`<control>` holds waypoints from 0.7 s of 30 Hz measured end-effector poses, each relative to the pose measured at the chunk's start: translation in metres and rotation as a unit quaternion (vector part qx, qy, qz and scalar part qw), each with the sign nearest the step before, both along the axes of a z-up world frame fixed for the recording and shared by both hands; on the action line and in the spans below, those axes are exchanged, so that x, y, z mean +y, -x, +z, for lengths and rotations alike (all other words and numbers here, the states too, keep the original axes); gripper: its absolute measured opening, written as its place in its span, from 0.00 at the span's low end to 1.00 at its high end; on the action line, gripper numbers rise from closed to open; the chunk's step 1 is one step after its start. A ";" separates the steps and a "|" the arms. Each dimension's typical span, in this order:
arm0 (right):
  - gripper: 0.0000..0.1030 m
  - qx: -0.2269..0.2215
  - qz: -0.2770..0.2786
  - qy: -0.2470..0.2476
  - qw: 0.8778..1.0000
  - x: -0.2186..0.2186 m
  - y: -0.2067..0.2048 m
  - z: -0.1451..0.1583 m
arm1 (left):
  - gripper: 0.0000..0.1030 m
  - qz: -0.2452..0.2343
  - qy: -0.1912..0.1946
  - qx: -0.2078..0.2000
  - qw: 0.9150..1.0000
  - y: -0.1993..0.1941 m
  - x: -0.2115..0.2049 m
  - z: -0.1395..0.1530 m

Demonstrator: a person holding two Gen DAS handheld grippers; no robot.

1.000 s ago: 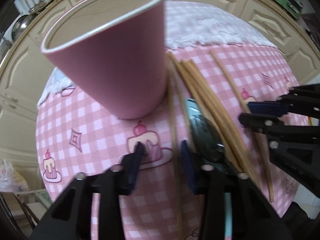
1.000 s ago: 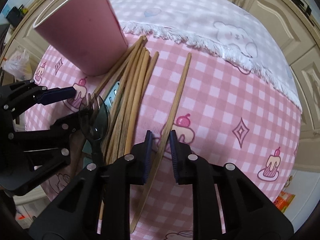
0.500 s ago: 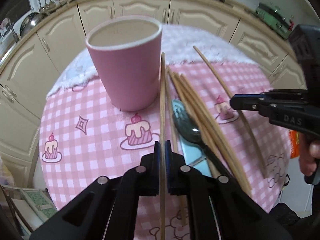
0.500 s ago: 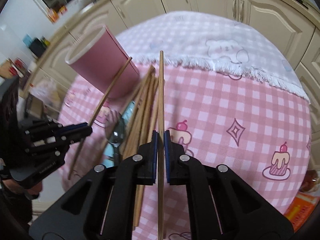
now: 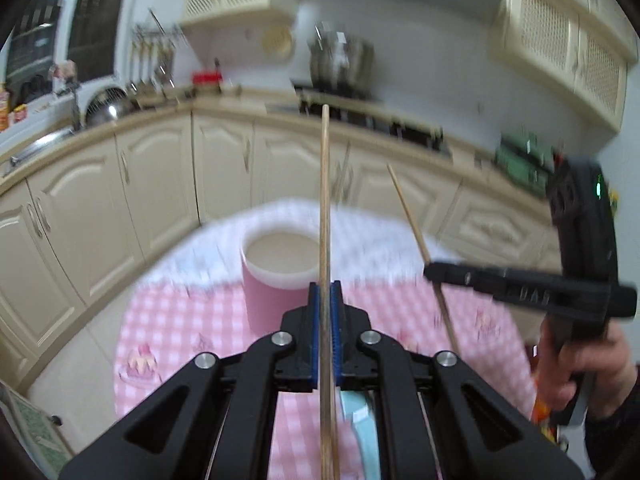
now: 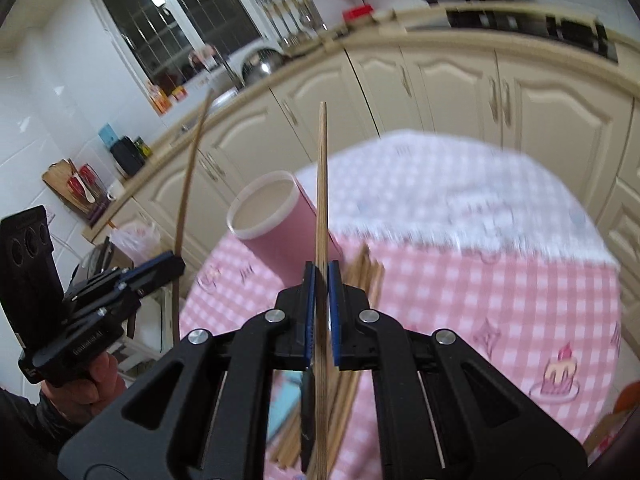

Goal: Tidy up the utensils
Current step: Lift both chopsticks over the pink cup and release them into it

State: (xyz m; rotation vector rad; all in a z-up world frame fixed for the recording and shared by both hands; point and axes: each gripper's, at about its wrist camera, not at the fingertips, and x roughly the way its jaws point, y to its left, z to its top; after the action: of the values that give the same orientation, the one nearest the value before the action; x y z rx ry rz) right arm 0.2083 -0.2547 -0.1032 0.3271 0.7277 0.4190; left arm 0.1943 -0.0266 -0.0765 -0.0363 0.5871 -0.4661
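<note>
My left gripper (image 5: 325, 292) is shut on a wooden chopstick (image 5: 325, 184) that points up and forward, raised above the table. My right gripper (image 6: 321, 276) is shut on another wooden chopstick (image 6: 321, 176), also raised. A pink paper cup (image 5: 280, 276) stands upright and open on the pink checked tablecloth (image 5: 176, 320); it also shows in the right wrist view (image 6: 276, 224). Several more chopsticks (image 6: 360, 276) lie on the cloth beside the cup. Each gripper shows in the other's view: the right gripper (image 5: 430, 270) and the left gripper (image 6: 176, 258).
A light blue utensil handle (image 5: 362, 436) lies on the cloth under my left gripper. Cream kitchen cabinets (image 5: 156, 184) ring the round table. A counter with a sink and pans (image 5: 104, 108) runs behind. The table edge drops off at the left.
Both grippers have lifted their chopsticks well above the table and tilted up, so the views now face the cabinets. The cup now looks farther away.
</note>
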 end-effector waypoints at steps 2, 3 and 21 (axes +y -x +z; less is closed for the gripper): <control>0.07 -0.032 -0.003 -0.001 0.999 0.000 -0.003 0.016 | 0.05 0.015 0.024 -0.029 0.999 -0.004 0.004 0.017; 0.07 -0.057 -0.006 -0.003 0.998 0.004 -0.008 0.028 | 0.05 0.023 0.037 -0.046 0.998 -0.007 0.006 0.027; 0.07 -0.196 -0.040 -0.027 0.979 0.046 -0.088 0.080 | 0.05 0.088 0.103 -0.151 0.979 -0.083 -0.005 0.059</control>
State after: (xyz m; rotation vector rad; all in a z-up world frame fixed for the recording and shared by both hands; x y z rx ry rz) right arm 0.2964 -0.2092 -0.0230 0.3122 0.3174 0.4126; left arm 0.2776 -0.0313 -0.0172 -0.2095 0.2320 -0.3498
